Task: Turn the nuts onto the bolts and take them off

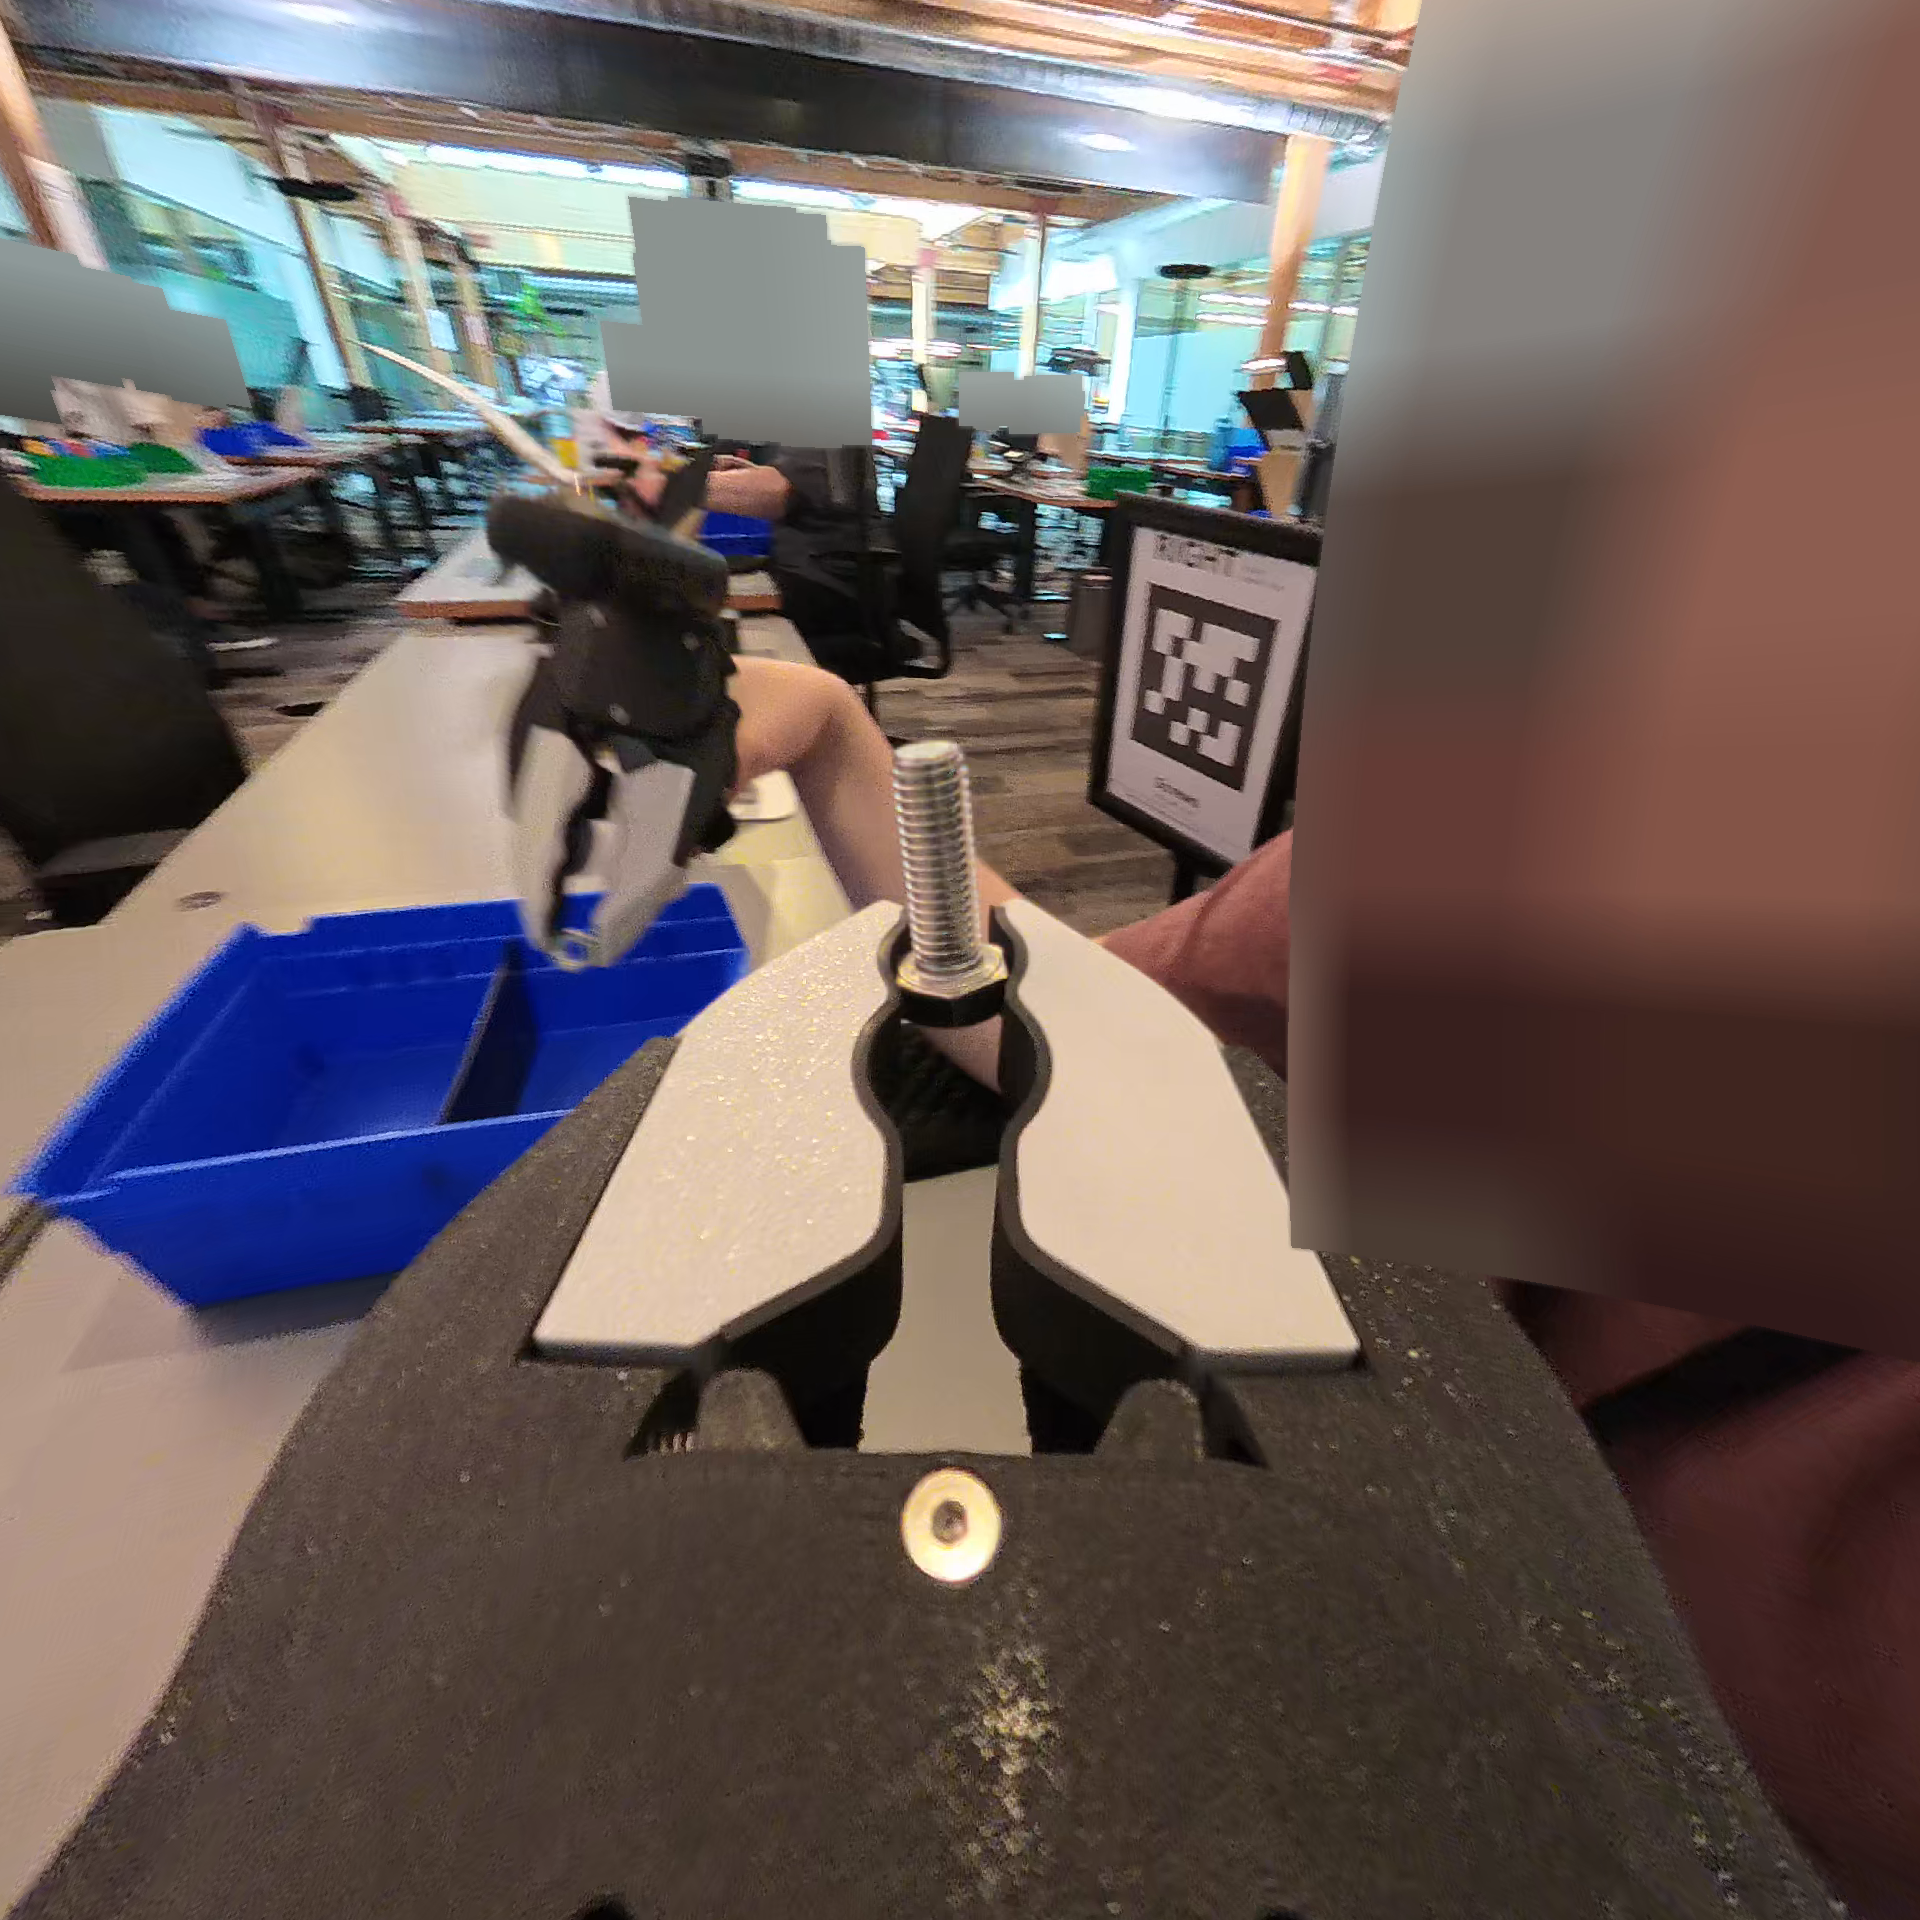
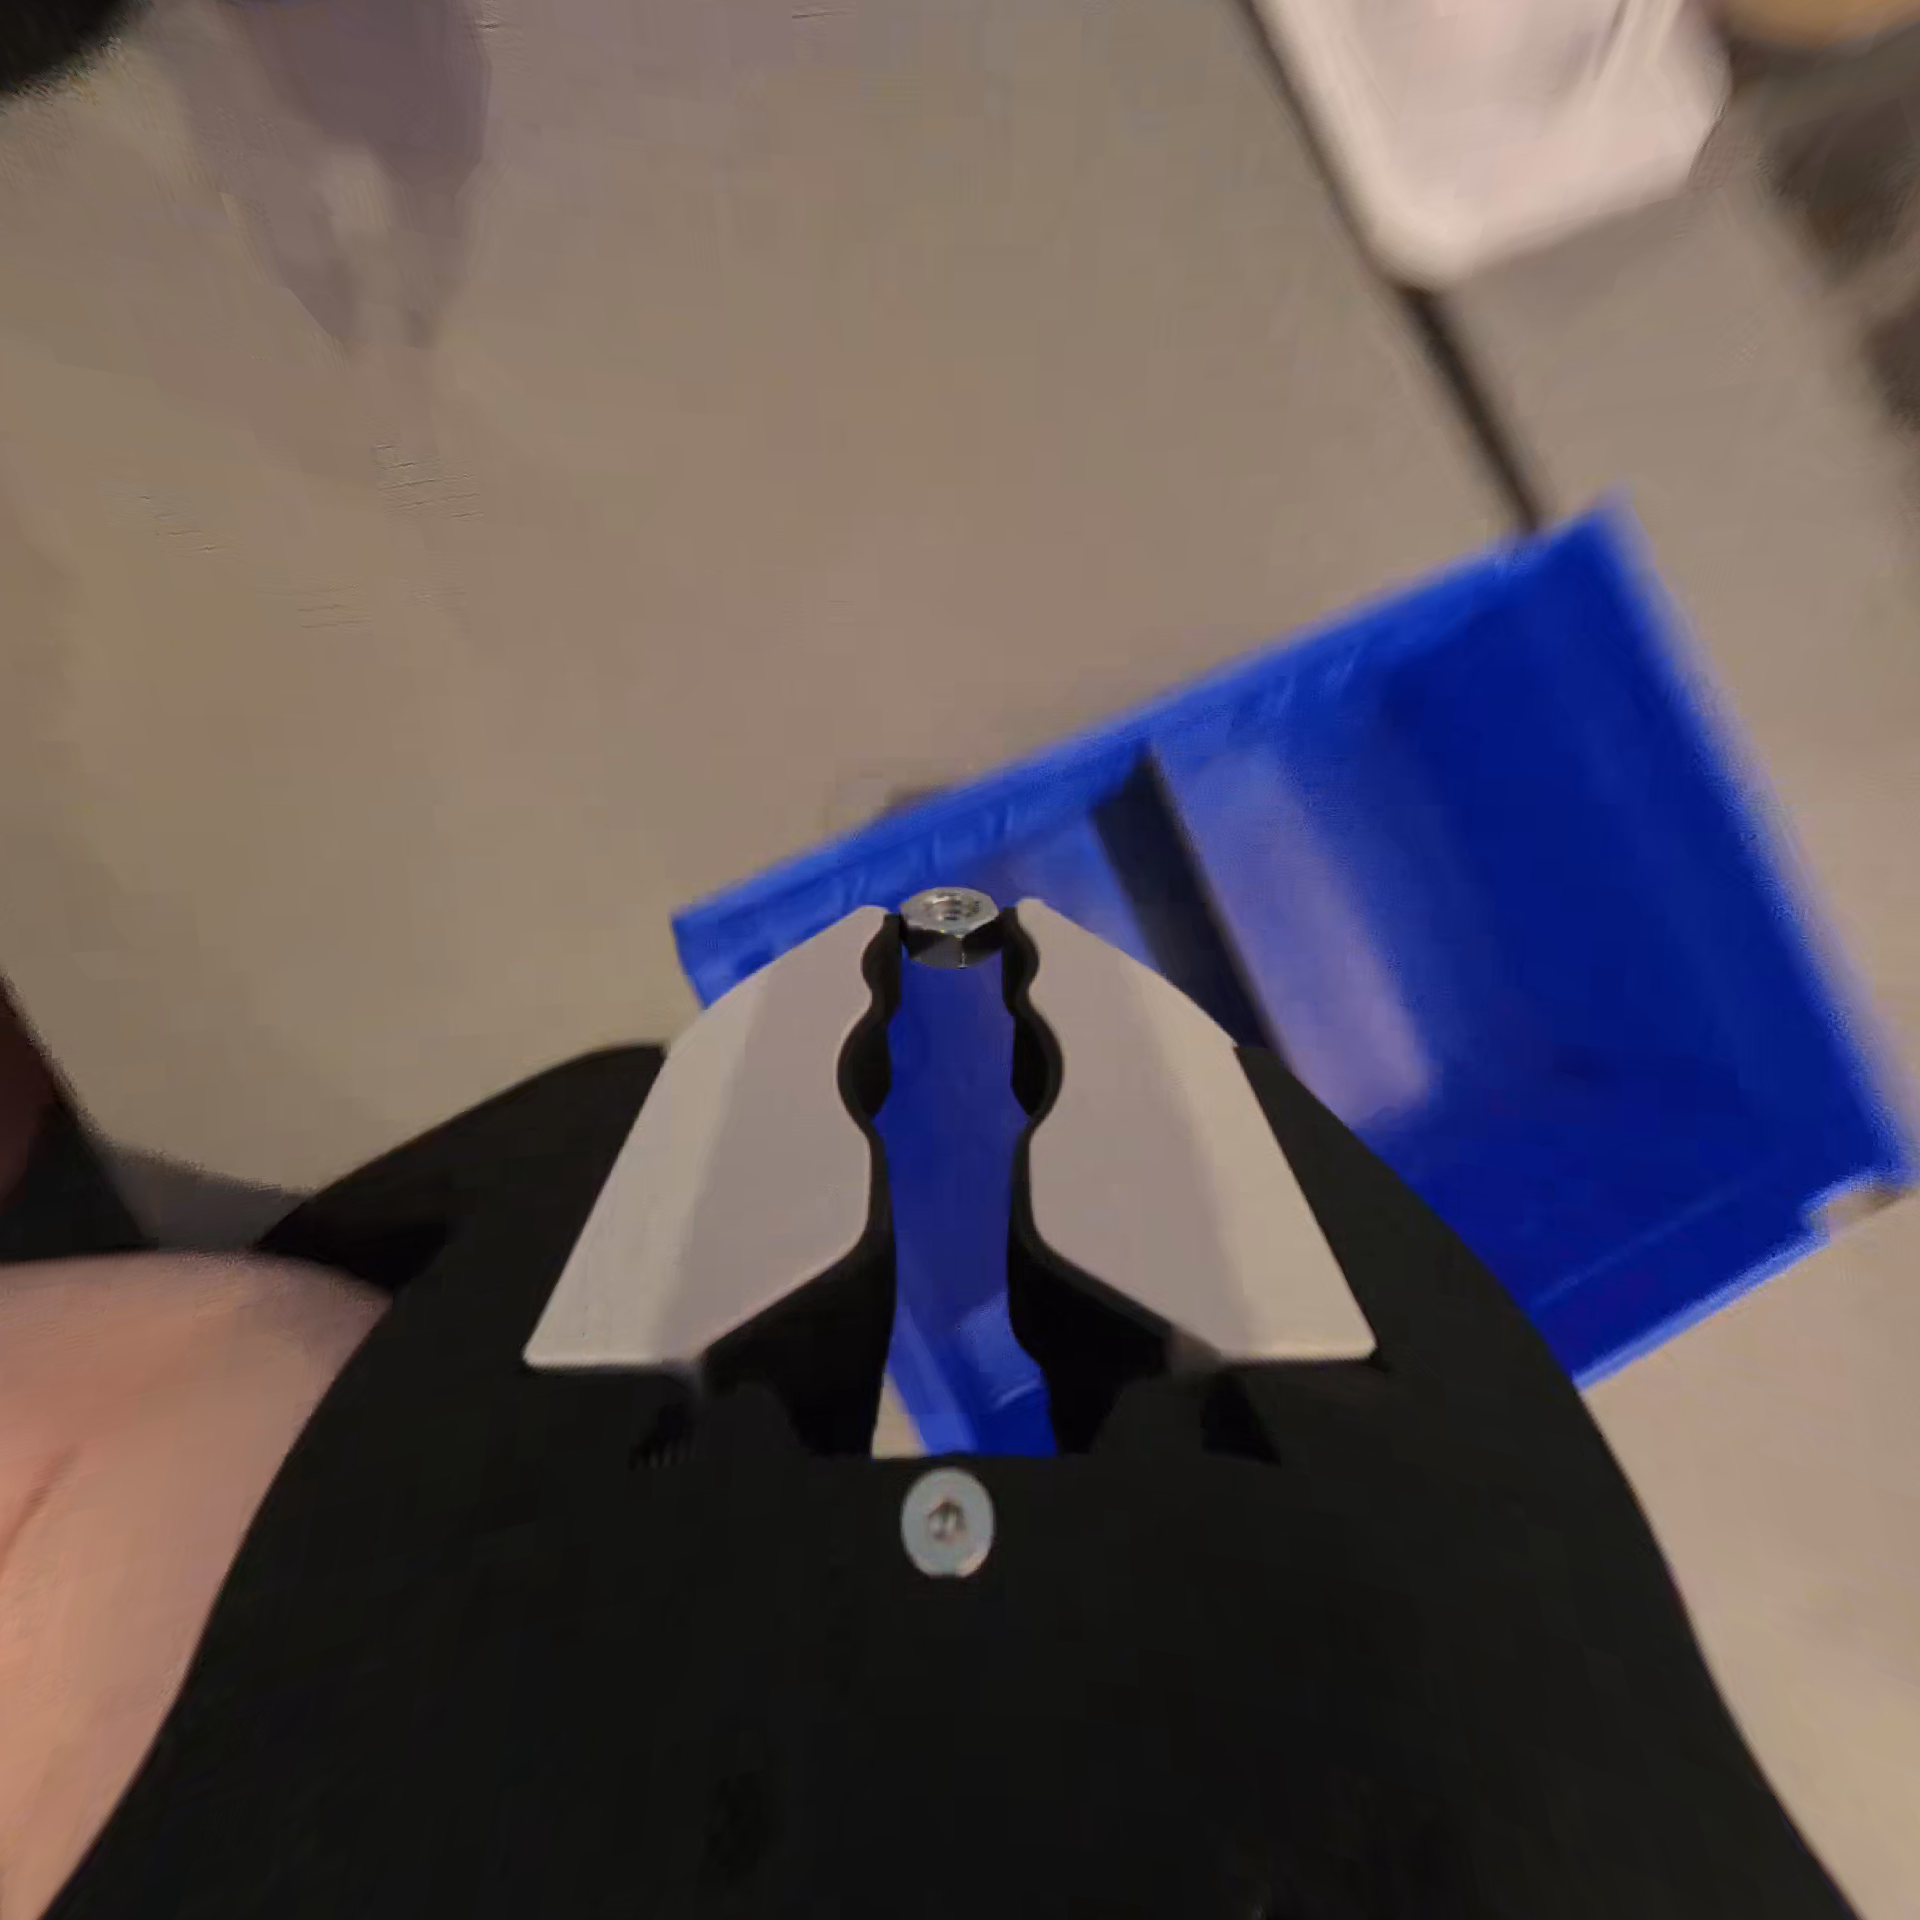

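Note:
My left gripper [image 1: 948, 961] is shut on the hex head of a silver bolt [image 1: 935, 852], which stands upright with its bare threads pointing up. My right gripper [image 2: 951, 930] is shut on a small silver hex nut [image 2: 950, 927] held at its fingertips, over the near wall of the blue bin [image 2: 1455, 935]. In the left wrist view the right gripper [image 1: 582, 940] hangs blurred over the blue bin [image 1: 312, 1122], to the left of the bolt and apart from it, with the nut at its tips.
The blue bin has a divider and sits on a grey table [image 1: 343, 810]. A framed black-and-white marker sign [image 1: 1195, 686] stands at the right. A person's arm [image 1: 831, 758] and chairs [image 1: 914, 551] lie behind.

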Motion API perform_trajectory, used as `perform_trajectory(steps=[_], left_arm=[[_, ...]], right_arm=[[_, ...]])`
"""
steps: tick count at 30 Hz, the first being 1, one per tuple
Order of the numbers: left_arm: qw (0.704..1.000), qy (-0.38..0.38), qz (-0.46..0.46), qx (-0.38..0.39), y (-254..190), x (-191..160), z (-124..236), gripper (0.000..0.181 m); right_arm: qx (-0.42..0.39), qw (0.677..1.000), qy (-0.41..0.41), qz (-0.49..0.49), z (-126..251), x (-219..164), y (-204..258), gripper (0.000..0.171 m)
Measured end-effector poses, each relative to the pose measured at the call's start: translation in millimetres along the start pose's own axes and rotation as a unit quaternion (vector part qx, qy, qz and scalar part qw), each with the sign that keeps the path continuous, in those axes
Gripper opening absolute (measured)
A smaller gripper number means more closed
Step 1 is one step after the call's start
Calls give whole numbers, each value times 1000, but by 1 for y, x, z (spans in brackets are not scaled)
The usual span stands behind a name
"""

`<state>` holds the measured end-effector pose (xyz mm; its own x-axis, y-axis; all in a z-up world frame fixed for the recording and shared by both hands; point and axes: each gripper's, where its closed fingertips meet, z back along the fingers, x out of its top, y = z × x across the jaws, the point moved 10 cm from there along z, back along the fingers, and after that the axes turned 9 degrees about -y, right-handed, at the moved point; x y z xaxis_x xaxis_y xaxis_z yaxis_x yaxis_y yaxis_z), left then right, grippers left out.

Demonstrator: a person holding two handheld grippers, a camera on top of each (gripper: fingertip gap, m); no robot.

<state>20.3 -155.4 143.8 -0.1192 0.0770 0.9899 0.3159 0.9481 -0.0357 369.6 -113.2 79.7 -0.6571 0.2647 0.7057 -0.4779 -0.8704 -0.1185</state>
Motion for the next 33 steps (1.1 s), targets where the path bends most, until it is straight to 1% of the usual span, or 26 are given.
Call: perform_trajectory(steps=[1,3,6,10,13,16,21,26,28,31,33], left_arm=[[1000,-3,-13,17,0,3,6,13],[999,-9,-31,31,-3,11,17,13],[997,-26,-55,40,-13,22,28,13],[993,-18,-95,65,-25,32,39,13],[988,-7,-120,98,-31,37,46,13],[987,-13,-125,102,-35,41,51,13],[988,-11,-119,101,-34,40,50,13],[989,5,-114,94,-31,35,42,13],[989,13,-112,96,-29,32,39,13],[989,24,-108,95,-27,28,34,13],[989,29,-106,95,-25,26,31,13]], right_arm=[[14,998,34,-46,-6,-16,-8,20],[31,988,104,-114,-21,-43,-20,19],[42,967,192,-159,-44,-70,-34,20],[66,956,227,-175,-66,-82,-41,20],[64,948,250,-186,-70,-89,-43,20],[55,939,270,-206,-70,-98,-47,20],[42,930,279,-233,-72,-110,-54,20],[44,931,266,-245,-73,-113,-57,21],[39,933,254,-252,-71,-112,-58,26],[11,939,230,-254,-59,-105,-60,29],[-25,950,206,-233,-42,-91,-58,29]])
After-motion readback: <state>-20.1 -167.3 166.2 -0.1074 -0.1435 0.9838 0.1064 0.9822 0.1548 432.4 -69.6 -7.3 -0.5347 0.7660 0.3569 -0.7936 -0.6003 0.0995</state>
